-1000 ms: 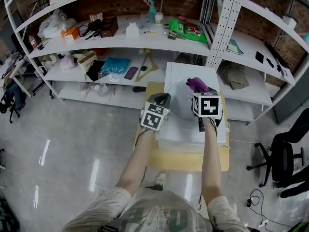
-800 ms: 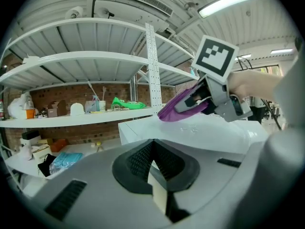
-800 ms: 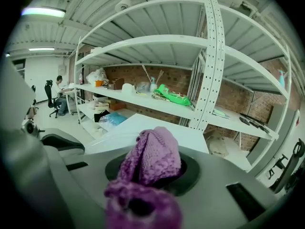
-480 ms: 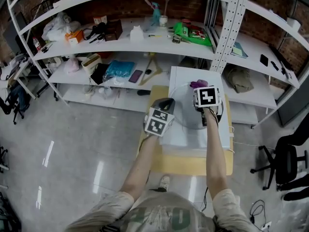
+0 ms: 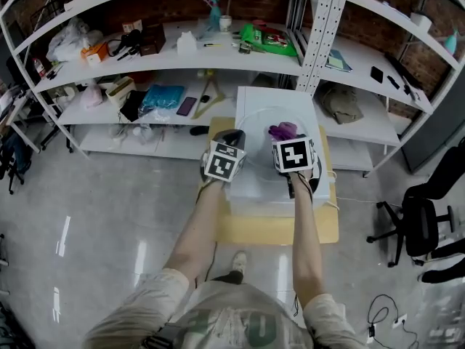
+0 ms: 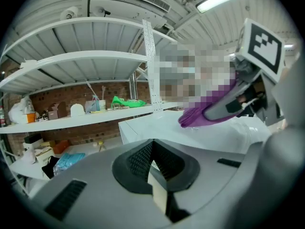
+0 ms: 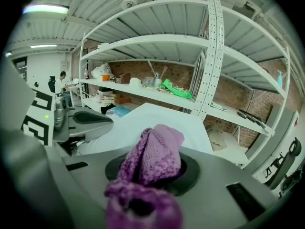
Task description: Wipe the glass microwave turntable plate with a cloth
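On top of the white box-shaped appliance (image 5: 256,99), your left gripper (image 5: 232,138) pinches, apparently, the round clear glass turntable plate (image 5: 261,131) at its left rim, and your right gripper (image 7: 152,168) presses its clamped purple knitted cloth (image 7: 155,151) on the far part: wiping judged under way, unfinished.

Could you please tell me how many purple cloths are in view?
1: the purple cloth is clamped in the right gripper, over the plate gripped by the left gripper. Others may be hidden.

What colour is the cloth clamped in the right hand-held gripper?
Purple, with a knitted texture. The cloth shows best in the right gripper view.
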The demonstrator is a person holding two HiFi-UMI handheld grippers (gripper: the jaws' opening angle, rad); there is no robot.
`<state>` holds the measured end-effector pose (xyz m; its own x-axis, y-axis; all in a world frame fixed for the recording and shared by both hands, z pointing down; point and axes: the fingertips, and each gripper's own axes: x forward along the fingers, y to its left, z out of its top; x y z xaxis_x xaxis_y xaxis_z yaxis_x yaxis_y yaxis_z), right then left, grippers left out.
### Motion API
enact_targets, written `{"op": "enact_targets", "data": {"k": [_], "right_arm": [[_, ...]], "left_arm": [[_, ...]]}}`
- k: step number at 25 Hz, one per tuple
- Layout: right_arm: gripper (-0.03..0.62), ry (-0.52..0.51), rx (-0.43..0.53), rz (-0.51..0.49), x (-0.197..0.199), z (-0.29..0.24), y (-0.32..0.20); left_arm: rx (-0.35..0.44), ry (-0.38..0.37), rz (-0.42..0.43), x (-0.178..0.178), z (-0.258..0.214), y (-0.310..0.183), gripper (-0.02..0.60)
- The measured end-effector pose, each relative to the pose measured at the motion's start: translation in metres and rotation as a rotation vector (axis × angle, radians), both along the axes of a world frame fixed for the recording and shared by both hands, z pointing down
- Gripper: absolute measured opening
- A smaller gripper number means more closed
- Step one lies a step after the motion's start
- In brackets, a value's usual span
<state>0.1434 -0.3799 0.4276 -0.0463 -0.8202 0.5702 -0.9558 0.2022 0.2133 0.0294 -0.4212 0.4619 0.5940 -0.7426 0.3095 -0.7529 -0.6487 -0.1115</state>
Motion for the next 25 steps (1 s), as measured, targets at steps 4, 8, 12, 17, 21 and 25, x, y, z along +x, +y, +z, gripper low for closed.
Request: {"op": "enact_targets", "data": {"k": [4,8,12,17,21,25], "right_arm": [[0.054,0.000,0.016,0.003,-0.005,0.001,0.037],[0.054,-0.004,0.034,0.006,-0.011,0.001,0.069],[0.054,-0.017,0.034,0.002,-0.013,0.003,0.086],[0.054,-0.023,0.038,0.005,-0.008,0.004,0.096],[0.054,-0.033,0.070,0.013,-0.006,-0.007,0.091],[0.054,-0.038,0.110,0.002,-0.001,-0.027,0.066]], "left_arm": [[-0.013,-0.009,-0.001,0.003,-0.001,-0.001,0.000],[-0.022,-0.008,0.010,0.005,-0.001,0.000,0.000],[-0.018,-0.001,0.012,0.004,-0.001,0.003,0.000],[-0.006,0.005,0.015,0.006,-0.002,0.006,0.000],[-0.001,0.009,0.015,0.005,-0.002,0.008,0.000],[-0.001,0.010,0.002,0.004,-0.002,0.008,0.000]]}}
